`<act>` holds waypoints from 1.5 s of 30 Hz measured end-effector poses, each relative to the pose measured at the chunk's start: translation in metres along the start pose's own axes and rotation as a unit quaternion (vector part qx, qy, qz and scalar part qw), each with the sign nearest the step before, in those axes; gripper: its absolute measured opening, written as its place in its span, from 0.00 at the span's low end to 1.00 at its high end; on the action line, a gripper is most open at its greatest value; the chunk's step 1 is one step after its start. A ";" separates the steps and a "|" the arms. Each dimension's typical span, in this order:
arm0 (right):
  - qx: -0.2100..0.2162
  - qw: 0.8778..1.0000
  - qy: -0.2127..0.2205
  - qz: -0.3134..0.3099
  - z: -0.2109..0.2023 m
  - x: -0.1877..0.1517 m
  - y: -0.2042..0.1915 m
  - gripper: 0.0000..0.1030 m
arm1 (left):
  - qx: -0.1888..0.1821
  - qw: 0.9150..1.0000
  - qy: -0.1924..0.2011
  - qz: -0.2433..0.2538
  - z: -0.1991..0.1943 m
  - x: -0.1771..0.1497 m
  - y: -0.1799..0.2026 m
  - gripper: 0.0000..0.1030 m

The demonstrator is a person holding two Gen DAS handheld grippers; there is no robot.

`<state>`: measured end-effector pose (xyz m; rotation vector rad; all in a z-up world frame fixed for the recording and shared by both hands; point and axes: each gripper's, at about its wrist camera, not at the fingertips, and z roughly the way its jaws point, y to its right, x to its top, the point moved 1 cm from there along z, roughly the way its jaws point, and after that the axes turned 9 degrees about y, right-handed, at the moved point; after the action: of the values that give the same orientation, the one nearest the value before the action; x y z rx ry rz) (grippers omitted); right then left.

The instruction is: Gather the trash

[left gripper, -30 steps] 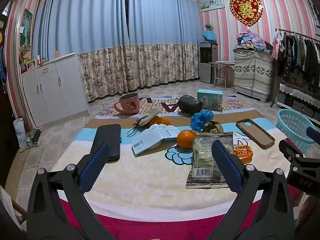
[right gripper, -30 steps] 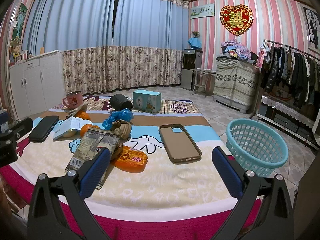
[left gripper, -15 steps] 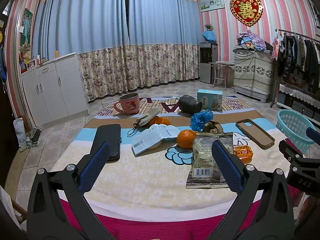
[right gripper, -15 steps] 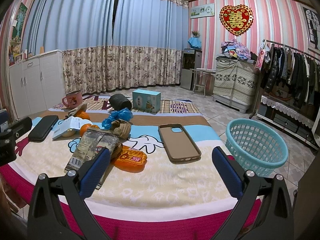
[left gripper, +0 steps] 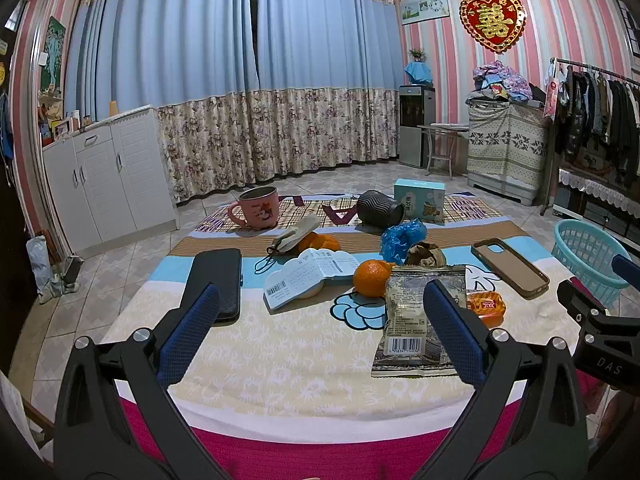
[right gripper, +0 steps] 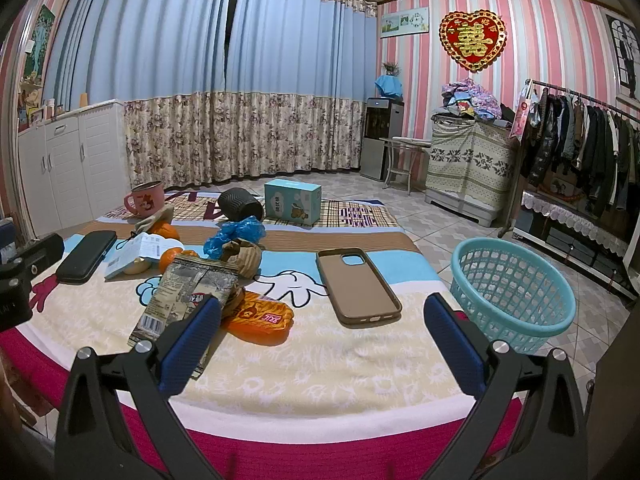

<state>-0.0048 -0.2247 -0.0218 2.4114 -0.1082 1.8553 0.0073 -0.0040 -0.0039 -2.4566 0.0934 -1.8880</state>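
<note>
Cluttered tablecloth (left gripper: 280, 352): phone case (right gripper: 356, 286) beside wrappers (right gripper: 188, 288).

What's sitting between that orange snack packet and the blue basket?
In the right wrist view, a brown phone case lies on the cloth between the orange packet and the basket, touching neither.

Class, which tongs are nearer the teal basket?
Right. The right tongs hover with the teal basket just beside them; the left tongs sit further left, across the table.

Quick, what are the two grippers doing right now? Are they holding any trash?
Left gripper: open, holding nothing.
Right gripper: open, holding nothing.
</note>
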 end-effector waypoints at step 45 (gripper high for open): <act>0.066 0.984 -0.166 -0.003 0.089 -0.033 -0.070 0.95 | 0.004 0.996 -0.080 -0.038 0.071 -0.021 -0.102 0.95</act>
<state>0.0800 -0.1659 -0.0782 2.7890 -0.0015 1.4845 0.0731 0.0989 -0.0353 -2.6291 -0.0137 -1.7068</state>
